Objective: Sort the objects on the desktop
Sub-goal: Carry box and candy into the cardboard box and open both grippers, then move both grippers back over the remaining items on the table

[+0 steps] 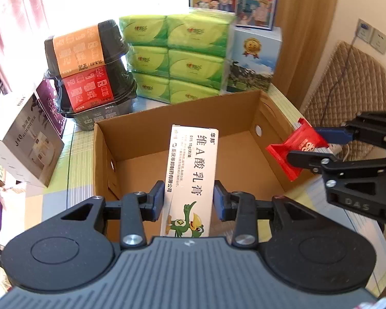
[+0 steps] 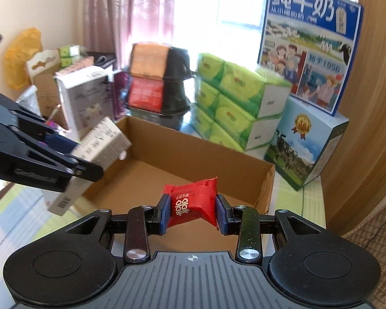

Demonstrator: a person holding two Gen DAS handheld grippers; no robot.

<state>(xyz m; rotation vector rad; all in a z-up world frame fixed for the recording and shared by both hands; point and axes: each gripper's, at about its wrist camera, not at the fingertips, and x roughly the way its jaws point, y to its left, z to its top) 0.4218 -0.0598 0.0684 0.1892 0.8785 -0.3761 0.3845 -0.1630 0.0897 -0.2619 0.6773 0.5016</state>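
While both tools are held over an open cardboard box [image 1: 182, 134], a white ointment carton [image 1: 190, 177] is pinched lengthwise between the blue pads of the left hand-held gripper [image 1: 188, 200], its far end reaching out above the box's bare floor. At the box's right wall, a small red packet [image 2: 193, 204] is clamped by the right hand-held gripper [image 2: 193, 212], the packet being squeezed from both sides and raised above the near rim. Each tool is caught in the other's view: the right one with its red load at the right edge of the left wrist view, the left one with its carton at the left edge of the right wrist view. Behind the box, on the checked cloth of the desk [image 1: 56, 177], stacked green tissue packs [image 1: 177, 56], two black food tubs [image 1: 90, 72] with orange and red labels, and a blue milk case [image 2: 311, 46] are seen against a bright, curtained window [image 2: 131, 13].
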